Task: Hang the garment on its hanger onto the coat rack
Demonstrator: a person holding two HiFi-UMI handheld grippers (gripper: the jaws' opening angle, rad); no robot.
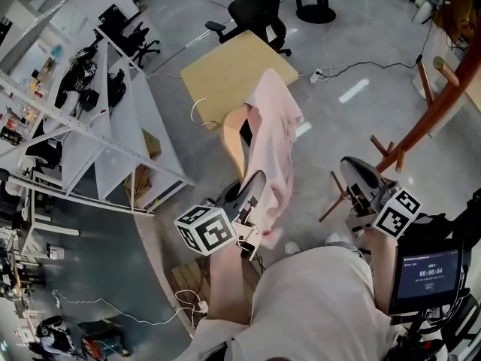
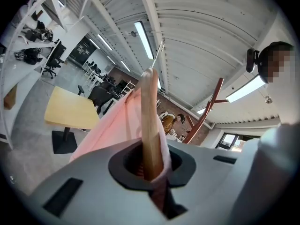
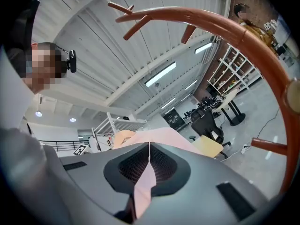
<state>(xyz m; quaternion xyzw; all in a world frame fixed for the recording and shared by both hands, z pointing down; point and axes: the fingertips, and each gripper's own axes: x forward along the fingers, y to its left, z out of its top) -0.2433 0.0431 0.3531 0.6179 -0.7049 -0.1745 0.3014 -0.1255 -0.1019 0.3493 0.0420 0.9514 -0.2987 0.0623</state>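
Note:
A pink garment (image 1: 272,138) hangs on a wooden hanger (image 1: 232,137) in front of me. My left gripper (image 1: 246,195) is shut on the hanger's lower end, with pink cloth caught alongside it. In the left gripper view the hanger (image 2: 150,121) rises straight from the jaws to its metal hook (image 2: 160,49). The red-brown coat rack (image 1: 430,119) leans at the right, and its pegs arch over the right gripper view (image 3: 220,25). My right gripper (image 1: 352,173) is shut near the rack's foot, apart from the garment. A pink sliver shows in its slit.
A yellow table (image 1: 225,70) and a black office chair (image 1: 255,10) stand beyond the garment. White shelving (image 1: 98,119) fills the left side. A small screen (image 1: 428,273) sits by my right arm. A person in a tan jacket (image 2: 168,123) stands far off.

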